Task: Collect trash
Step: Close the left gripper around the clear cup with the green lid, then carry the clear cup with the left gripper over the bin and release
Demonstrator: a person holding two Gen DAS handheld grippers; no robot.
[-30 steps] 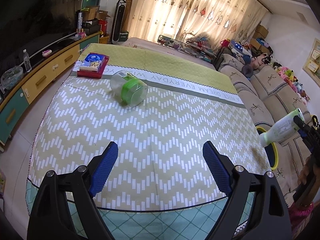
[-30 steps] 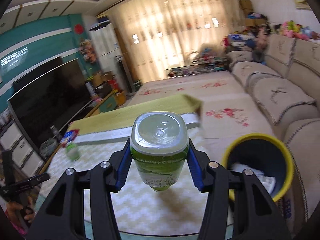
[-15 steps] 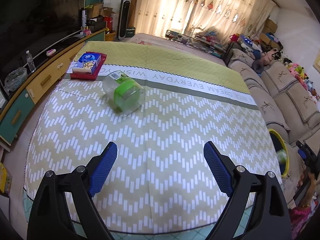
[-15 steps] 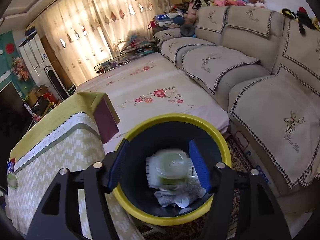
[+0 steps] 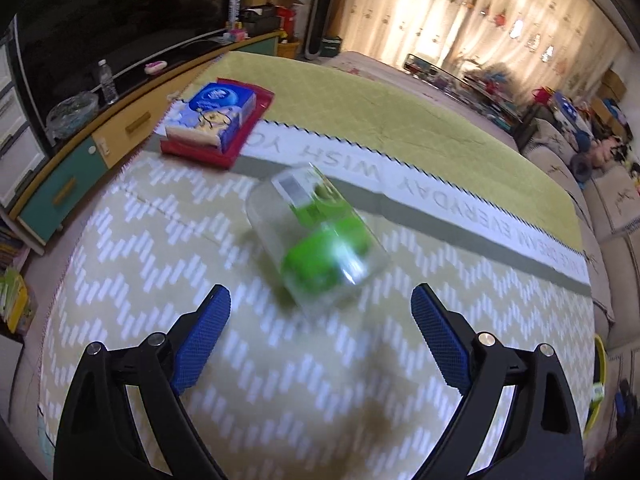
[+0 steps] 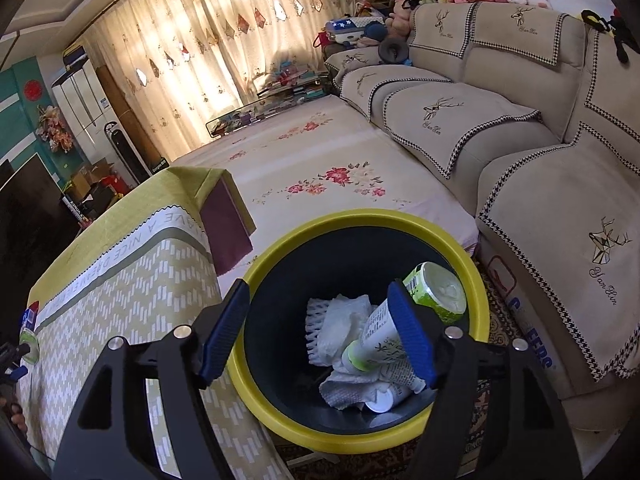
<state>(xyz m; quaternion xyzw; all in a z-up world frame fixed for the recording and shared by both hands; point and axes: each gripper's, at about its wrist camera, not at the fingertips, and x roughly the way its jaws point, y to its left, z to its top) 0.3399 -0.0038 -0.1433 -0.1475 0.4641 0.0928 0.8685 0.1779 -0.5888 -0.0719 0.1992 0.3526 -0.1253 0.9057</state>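
A clear plastic jar with a green lid [image 5: 320,240] lies on its side on the zigzag tablecloth [image 5: 160,280]. My left gripper [image 5: 320,320] hovers just short of it, open, with nothing between the blue pads. My right gripper [image 6: 320,320] hangs over the yellow-rimmed dark bin [image 6: 280,252], its jaws opening and empty. Inside the bin the green bottle [image 6: 436,292] leans against the right wall, beside a white tube [image 6: 376,340] and crumpled tissues [image 6: 340,320].
A blue tissue pack on a red tray [image 5: 218,120] sits at the table's far left. A TV cabinet [image 5: 120,120] runs along the left. The beige sofa [image 6: 540,160] stands to the right of the bin, and a floral rug [image 6: 320,168] lies beyond it.
The right gripper swung from the table to above the bin, spread its jaws and let the green bottle fall in. The left gripper moved forward and down toward the jar.
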